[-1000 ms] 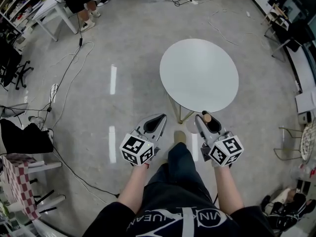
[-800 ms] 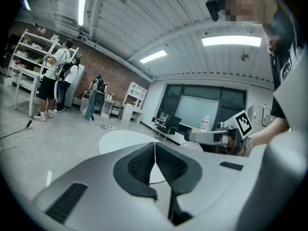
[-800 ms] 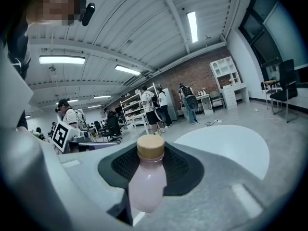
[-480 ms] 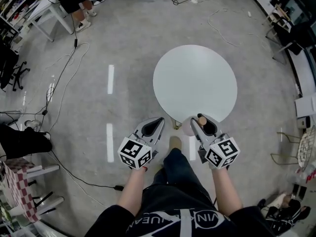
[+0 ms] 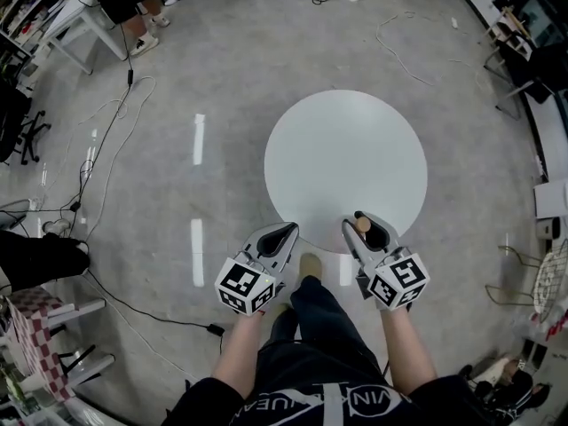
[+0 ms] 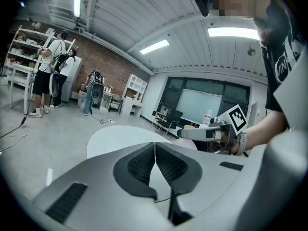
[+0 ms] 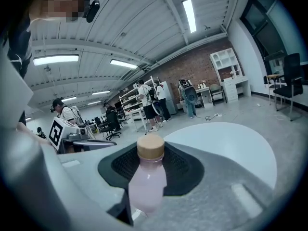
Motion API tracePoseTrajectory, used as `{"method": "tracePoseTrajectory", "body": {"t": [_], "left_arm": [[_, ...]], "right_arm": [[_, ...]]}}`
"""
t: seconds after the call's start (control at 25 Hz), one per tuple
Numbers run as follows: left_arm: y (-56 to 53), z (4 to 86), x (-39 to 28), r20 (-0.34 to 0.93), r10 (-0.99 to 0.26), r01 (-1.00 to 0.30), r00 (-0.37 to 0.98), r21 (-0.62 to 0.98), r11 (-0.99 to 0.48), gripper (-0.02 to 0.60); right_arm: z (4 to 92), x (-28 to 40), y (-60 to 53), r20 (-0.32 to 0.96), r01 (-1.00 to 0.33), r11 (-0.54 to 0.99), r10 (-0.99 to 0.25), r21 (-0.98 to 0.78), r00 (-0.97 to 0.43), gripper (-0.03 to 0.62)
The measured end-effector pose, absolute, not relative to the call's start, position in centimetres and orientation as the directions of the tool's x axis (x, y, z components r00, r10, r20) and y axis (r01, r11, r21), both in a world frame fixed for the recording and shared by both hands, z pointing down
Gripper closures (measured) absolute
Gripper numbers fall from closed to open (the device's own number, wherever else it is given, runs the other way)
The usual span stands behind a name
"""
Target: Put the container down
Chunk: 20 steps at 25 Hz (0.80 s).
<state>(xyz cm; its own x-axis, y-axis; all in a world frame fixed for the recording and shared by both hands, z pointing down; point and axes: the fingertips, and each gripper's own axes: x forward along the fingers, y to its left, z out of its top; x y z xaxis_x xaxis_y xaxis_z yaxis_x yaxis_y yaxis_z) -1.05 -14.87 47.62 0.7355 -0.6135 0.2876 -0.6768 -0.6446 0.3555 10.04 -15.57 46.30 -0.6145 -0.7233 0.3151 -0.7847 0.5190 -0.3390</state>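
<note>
Your right gripper (image 5: pixel 366 229) pinches the pink container (image 7: pixel 146 182) by its body, cap up, over the near edge of the round table (image 5: pixel 346 162), seemingly ready to set it down standing, while your left gripper (image 6: pixel 155 154) hangs alongside, jaws pressed together and empty.

The round white table (image 5: pixel 346 162) has drawn closer to the person in the head view, sliding from the upper middle of the picture down and to the left. Its near rim now lies just ahead of the person's shoe (image 5: pixel 311 264). The right gripper (image 5: pixel 359 223), which a second ago hung over bare floor just short of that rim, now reaches over the tabletop's near part with the pink bottle (image 5: pixel 363 224) between its jaws, and the left gripper (image 5: pixel 287 230) has come from over the floor to the rim.
</note>
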Motion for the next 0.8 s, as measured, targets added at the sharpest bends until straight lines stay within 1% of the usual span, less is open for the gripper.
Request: {"method": "tracePoseTrajectory", "body": {"t": [0.32, 0.52, 0.8], "left_arm": [[-17.3, 49.6, 0.6, 0.311, -0.604, -0.679, 0.734, 0.386, -0.625, 0.568], [-18.8, 50.6, 1.8, 0.350, -0.593, -0.688, 0.725, 0.363, -0.628, 0.568], [-20.2, 51.6, 3.7, 0.366, -0.578, -0.683, 0.730, 0.348, -0.642, 0.568]], "right_arm": [[48.4, 12.1, -19.2, 0.342, -0.788, 0.519, -0.712, -0.331, -0.613, 0.462], [49.0, 12.9, -21.6, 0.345, -0.779, 0.532, -0.700, -0.332, -0.625, 0.462], [50.2, 13.7, -23.8, 0.356, -0.778, 0.542, -0.692, -0.318, -0.628, 0.462]]}}
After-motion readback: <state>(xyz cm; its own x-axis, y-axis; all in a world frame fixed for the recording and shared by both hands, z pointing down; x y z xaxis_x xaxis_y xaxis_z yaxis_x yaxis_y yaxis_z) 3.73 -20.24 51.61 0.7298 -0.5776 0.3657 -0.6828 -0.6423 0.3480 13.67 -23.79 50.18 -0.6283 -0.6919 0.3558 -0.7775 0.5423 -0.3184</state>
